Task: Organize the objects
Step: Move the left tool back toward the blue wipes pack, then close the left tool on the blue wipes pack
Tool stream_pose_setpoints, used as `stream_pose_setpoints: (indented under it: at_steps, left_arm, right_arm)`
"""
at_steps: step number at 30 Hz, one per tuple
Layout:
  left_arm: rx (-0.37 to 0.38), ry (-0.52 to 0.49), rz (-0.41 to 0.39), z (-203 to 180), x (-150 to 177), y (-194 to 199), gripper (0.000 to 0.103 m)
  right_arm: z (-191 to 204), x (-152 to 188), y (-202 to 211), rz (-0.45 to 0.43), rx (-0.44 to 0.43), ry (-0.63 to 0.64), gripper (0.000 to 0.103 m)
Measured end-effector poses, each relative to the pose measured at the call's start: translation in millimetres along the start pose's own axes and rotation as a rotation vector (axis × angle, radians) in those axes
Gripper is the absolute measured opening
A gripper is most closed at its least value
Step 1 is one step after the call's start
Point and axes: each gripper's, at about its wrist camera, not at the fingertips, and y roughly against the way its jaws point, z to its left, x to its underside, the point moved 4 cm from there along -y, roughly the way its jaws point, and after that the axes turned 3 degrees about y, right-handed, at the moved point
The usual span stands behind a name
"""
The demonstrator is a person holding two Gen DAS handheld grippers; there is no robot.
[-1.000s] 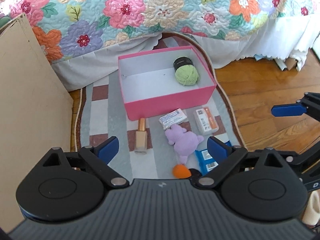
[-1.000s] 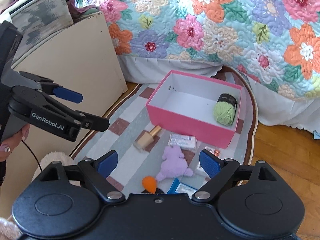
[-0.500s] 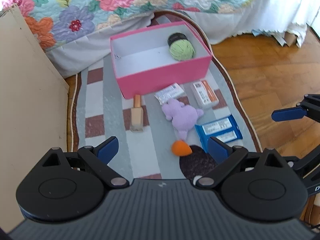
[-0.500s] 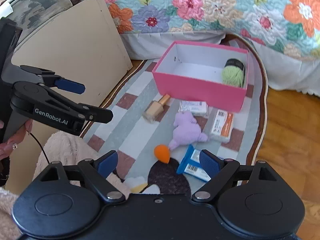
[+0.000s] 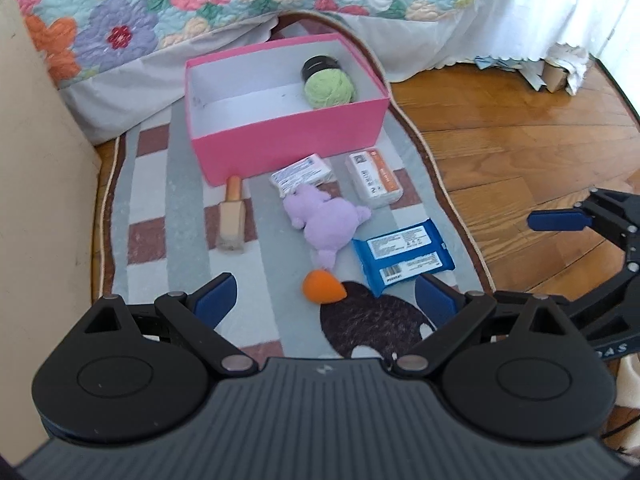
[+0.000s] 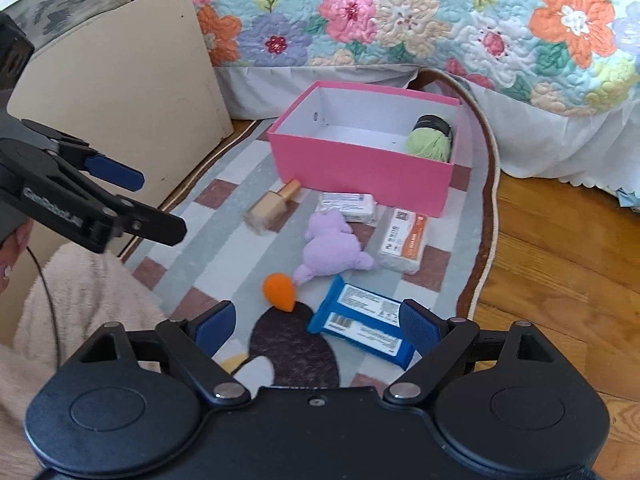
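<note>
two grippers hang over a striped rug (image 5: pixel 184 240) on the wooden floor, each with its jaws spread wide and nothing between the pads. ahead of the left gripper (image 5: pixel 326 300), just past its jaws, lies an orange sponge (image 5: pixel 322 287), and beyond that a purple plush toy (image 5: pixel 326 222). toward its right jaw sits a blue wipes pack (image 5: pixel 402 256), and farther out on the left-jaw side a beige bottle (image 5: pixel 232 216) lies flat. two small white packets (image 5: pixel 302 173) (image 5: pixel 373 178) rest farther ahead, close to a pink box (image 5: pixel 288 148) that holds a green yarn ball (image 5: pixel 329 88) in its far right corner. the right gripper (image 6: pixel 318 322) has the blue wipes pack just ahead of and partly behind its right jaw, with the orange sponge ahead and between the jaws. a floral bedspread (image 6: pixel 400 12) hangs behind the box.
</note>
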Motion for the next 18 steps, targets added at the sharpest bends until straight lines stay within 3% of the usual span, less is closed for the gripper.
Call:
stream_pose_setpoints:
  at_steps: [4,10,14,18]
  left_arm:
    - [-0.011,-0.042,-0.001,-10.8,0.2,-21.7,0.098]
    - [0.066,0.005,0.010,-29.0,-7.8,-65.1,0.096]
    - [0.040,-0.015,0.042,-44.1,-11.2,-103.1,0.095]
    - [0.087,0.000,0.078,-51.9,-13.4,-138.1,0.084]
  right_arm:
    - [-13.0,16.3,-22.5,0.011,0.039,-0.019,0.091]
    - [-33.5,43.9,-54.2,-0.013,0.070,-0.126,0.091]
    - [-52.9,52.4,-79.7,-0.008,0.097,-0.176,0.091]
    - [-71.0,60.0,-102.6,-0.011,0.099,-0.233,0.089]
